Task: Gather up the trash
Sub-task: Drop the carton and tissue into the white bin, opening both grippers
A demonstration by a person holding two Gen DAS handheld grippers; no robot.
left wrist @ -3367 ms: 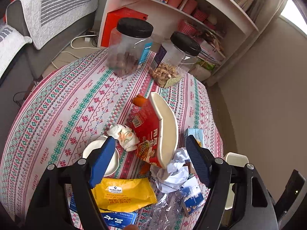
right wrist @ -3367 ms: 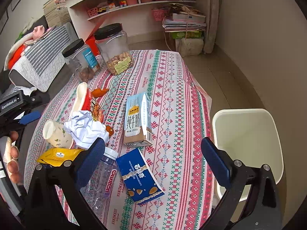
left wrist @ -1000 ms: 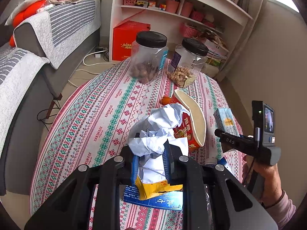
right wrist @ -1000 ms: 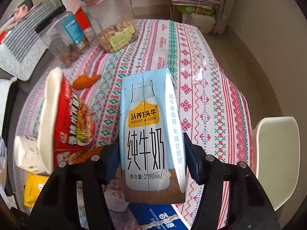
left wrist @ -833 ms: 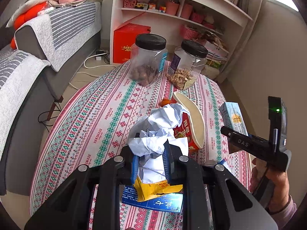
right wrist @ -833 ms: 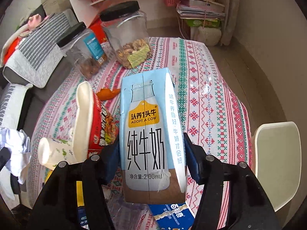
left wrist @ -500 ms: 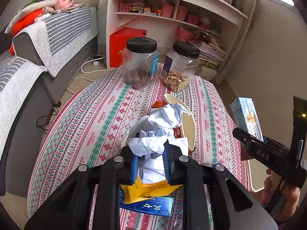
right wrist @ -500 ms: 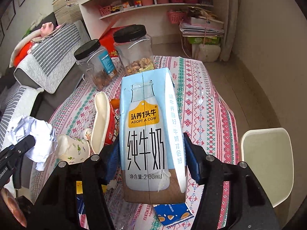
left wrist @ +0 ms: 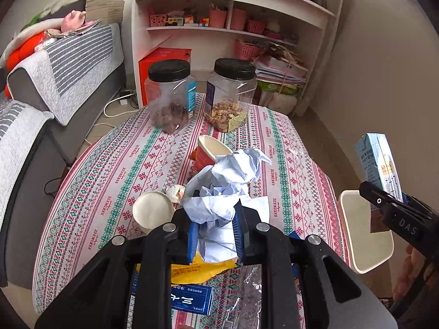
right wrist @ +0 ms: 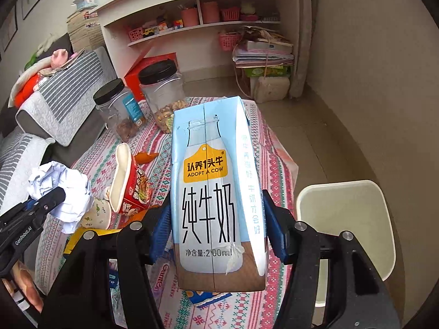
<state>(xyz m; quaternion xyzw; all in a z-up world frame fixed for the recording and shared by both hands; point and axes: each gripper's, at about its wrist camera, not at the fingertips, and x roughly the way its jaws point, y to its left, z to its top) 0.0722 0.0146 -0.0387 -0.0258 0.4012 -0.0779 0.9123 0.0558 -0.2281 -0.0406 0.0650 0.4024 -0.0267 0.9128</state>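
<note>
My left gripper (left wrist: pixel 215 231) is shut on a crumpled white paper wad (left wrist: pixel 225 183) and holds it above the table; the wad also shows in the right wrist view (right wrist: pixel 61 192). My right gripper (right wrist: pixel 216 231) is shut on a light-blue milk carton (right wrist: pixel 214 192), held upright above the table's right edge; the carton also shows in the left wrist view (left wrist: pixel 380 161). The cream trash bin (right wrist: pixel 348 219) stands on the floor right of the table, also in the left wrist view (left wrist: pixel 362 233).
On the patterned tablecloth (left wrist: pixel 123 164) lie a red noodle cup (right wrist: pixel 131 186), a paper cup (left wrist: pixel 152 215), a yellow wrapper (left wrist: pixel 192 270), a blue box (left wrist: pixel 189 298), a clear plastic bottle (right wrist: pixel 162 271) and two black-lidded jars (left wrist: pixel 170 96). A sofa (left wrist: pixel 33 104) is left, shelves behind.
Both grippers closed on their items, the left on the paper wad and the right on the milk carton, and lifted them higher above the table. The carton has moved right, toward the bin.
</note>
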